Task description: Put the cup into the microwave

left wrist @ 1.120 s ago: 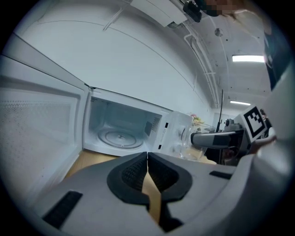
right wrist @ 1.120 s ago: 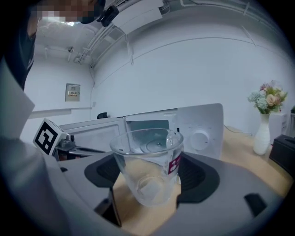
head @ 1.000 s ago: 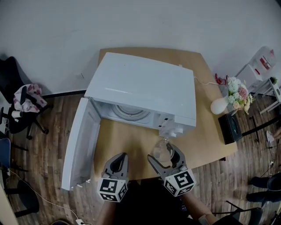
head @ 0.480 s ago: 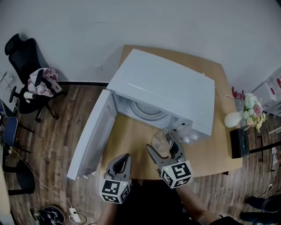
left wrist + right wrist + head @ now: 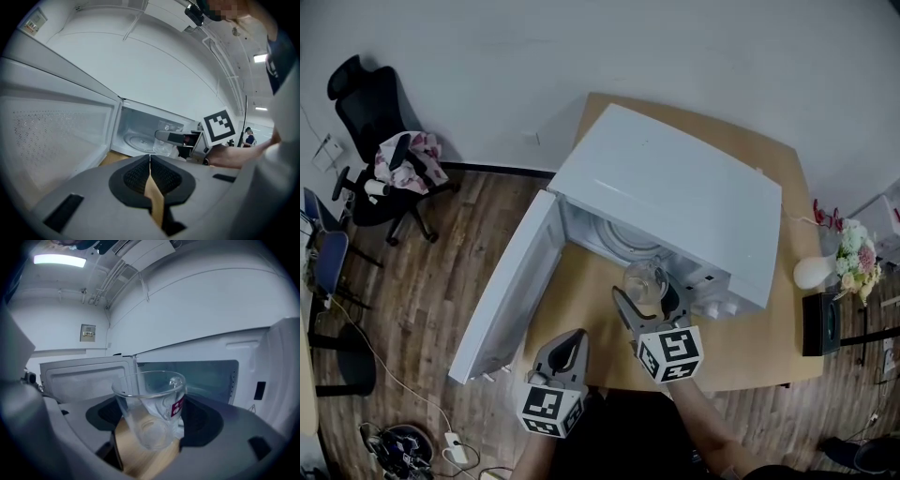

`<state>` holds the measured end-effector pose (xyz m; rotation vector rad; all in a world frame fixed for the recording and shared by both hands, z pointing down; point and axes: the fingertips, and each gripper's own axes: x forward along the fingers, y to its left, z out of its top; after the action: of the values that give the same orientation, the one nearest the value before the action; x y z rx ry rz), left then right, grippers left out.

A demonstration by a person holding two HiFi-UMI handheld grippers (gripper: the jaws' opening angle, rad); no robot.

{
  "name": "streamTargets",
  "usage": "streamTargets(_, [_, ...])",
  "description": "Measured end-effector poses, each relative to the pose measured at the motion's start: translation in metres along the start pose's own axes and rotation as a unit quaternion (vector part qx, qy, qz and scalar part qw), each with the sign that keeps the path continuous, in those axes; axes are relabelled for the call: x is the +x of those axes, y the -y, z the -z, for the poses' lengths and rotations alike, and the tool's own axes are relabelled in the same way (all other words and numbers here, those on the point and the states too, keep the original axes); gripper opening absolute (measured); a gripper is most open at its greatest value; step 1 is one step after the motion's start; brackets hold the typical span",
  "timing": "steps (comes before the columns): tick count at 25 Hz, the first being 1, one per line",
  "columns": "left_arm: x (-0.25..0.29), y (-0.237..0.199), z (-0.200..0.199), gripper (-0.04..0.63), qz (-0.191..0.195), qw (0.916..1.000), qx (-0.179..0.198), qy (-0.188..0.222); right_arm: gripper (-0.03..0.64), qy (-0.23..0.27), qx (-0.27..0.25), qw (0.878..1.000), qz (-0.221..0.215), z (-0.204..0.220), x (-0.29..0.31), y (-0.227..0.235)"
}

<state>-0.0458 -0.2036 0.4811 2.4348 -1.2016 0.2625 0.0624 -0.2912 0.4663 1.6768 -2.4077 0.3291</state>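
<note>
Right tongs (image 5: 646, 298): jaws spread about a cup's width and closed on the cup; marker cube at the rear, the person's hand behind it.
Right tongs up close (image 5: 152, 417): the two dark pads press the cup's sides.
Cup (image 5: 644, 280): clear glass with a red label on the side (image 5: 149, 401), empty, its mouth tipped a little toward the camera on the tongs.
Cup's place: in the air over the table, right at the front of the open microwave; whether its rim has crossed the opening cannot be told.
Left tongs (image 5: 570, 337): at 7 o'clock from the right tongs, near them, low over the table's front edge.
Left tongs up close (image 5: 150, 160): jaw tips together, nothing between them; the cup (image 5: 165, 138) and the right tongs (image 5: 180, 138) show ahead at 1 o'clock.
Microwave (image 5: 675, 197): white, at 12 o'clock from the right tongs, standing askew on the table, cavity open toward the person.
Glass plate (image 5: 627, 243): round, lying inside the cavity.
Door (image 5: 510, 287): swung wide open, at 9 o'clock from the cup, reaching past the table's edge.
Table (image 5: 581, 305): light wood.
Vase of flowers (image 5: 836, 268): at 3 o'clock, well apart.
Black box (image 5: 820, 323): just below the vase, at the table's far right edge.
Office chair (image 5: 380, 164): at 10 o'clock, on the wooden floor (image 5: 422, 309), cloth draped over it.
</note>
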Motion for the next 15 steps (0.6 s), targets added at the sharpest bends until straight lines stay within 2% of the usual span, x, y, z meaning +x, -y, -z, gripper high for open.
streamTargets(9, [0.006,-0.011,0.003,0.006,-0.015,0.9998,-0.013,-0.006,0.341,-0.004,-0.023,1.000,-0.002,0.001,0.044,0.013])
streamTargets(15, [0.013,-0.014,0.000,0.006,-0.015,0.9998,-0.008,-0.007,0.341,-0.006,-0.023,1.000,0.003,0.002,0.070,0.024])
